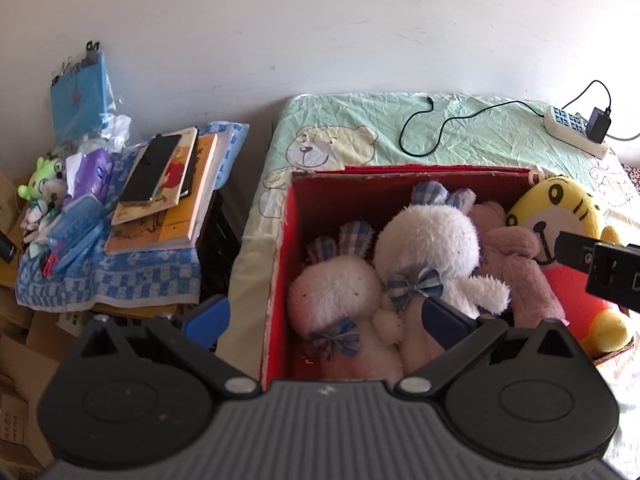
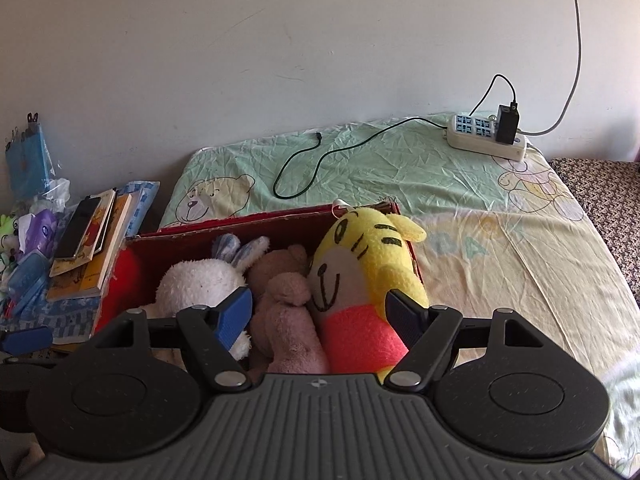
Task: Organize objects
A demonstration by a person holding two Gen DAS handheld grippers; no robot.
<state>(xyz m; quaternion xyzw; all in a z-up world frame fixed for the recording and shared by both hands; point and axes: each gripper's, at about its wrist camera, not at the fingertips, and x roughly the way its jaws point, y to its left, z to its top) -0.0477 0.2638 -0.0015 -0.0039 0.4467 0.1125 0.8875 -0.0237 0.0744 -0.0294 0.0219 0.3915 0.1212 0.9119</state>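
Note:
A red box (image 1: 280,248) stands on the bed and holds several plush toys. In it lie a small white bunny (image 1: 336,292), a bigger white bunny (image 1: 432,240), a pink bear (image 1: 516,264) and a yellow tiger (image 1: 560,208). My left gripper (image 1: 326,320) is open above the box's near left part, nothing between its fingers. My right gripper (image 2: 320,316) is open too, its blue fingers spread over the pink bear (image 2: 288,312) and the yellow tiger (image 2: 360,264). Its body shows as a black block (image 1: 600,268) in the left wrist view.
Left of the bed, a stand under a blue checked towel (image 1: 120,280) carries books (image 1: 168,200), a phone (image 1: 150,168), a blue case and a green plush (image 1: 44,184). A power strip (image 2: 486,136) with charger and black cable (image 2: 320,160) lies on the sheet. Cardboard boxes sit lower left.

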